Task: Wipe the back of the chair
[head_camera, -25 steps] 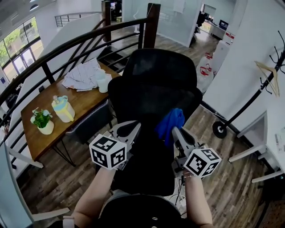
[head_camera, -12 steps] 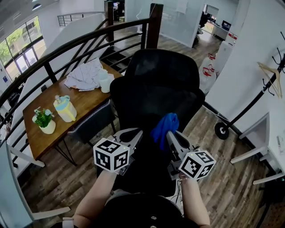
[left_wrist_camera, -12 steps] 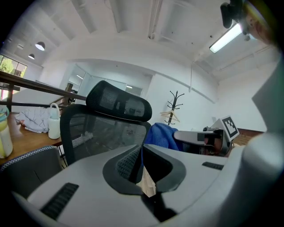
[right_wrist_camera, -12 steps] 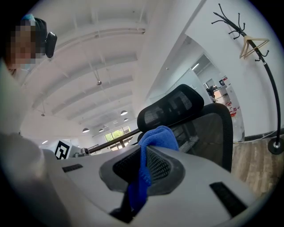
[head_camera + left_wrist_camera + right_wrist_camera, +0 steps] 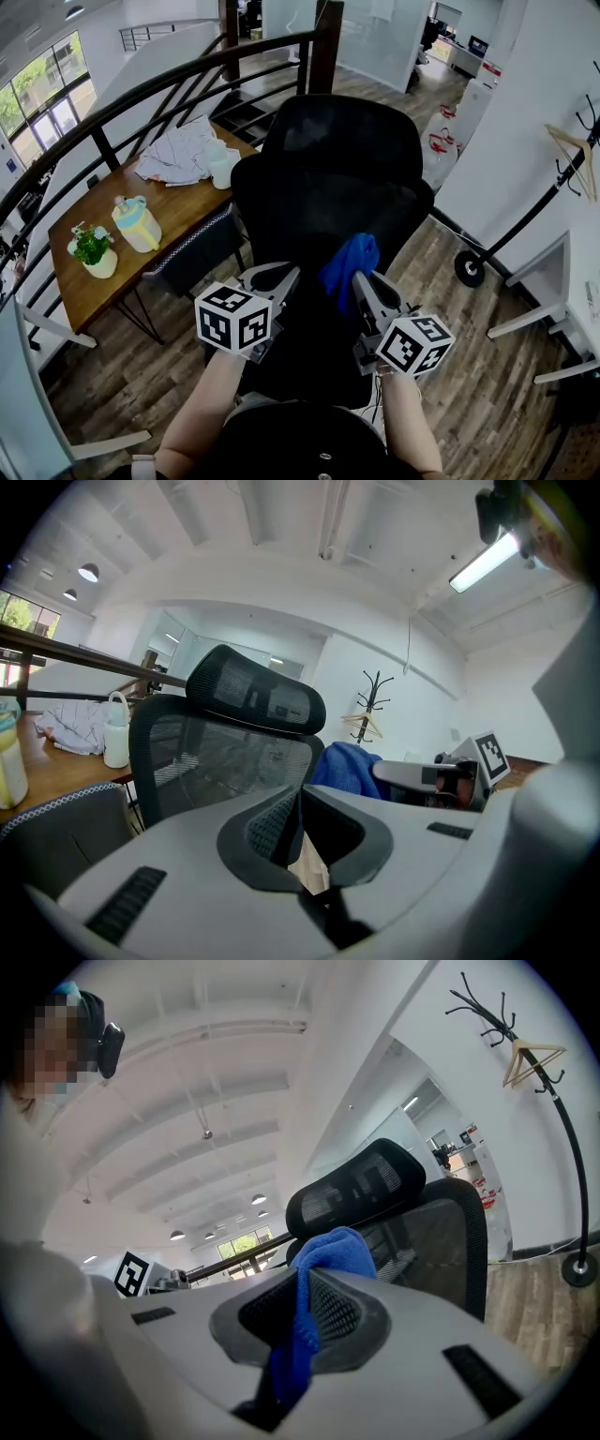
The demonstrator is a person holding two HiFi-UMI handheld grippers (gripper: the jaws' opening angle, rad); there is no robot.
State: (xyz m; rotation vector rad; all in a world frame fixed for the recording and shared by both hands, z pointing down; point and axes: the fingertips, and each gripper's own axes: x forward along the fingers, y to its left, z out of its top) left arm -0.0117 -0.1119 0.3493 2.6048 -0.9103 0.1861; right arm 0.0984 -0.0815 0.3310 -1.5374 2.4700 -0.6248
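The black mesh chair (image 5: 328, 178) fills the centre of the head view, its back toward the person. At lower centre-right, the right gripper (image 5: 361, 281) has its jaws clamped on a blue cloth (image 5: 349, 262), bunched up in front of the backrest; contact is unclear. Just left, the left gripper (image 5: 274, 279) has its jaws pressed together, empty. A wooden table (image 5: 178, 220) stands at the left.

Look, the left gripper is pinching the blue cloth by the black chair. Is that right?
Not quite: it is the right gripper that is pinching the blue cloth by the black chair. The right gripper view shows the cloth caught between its jaws. The left gripper has no cloth.
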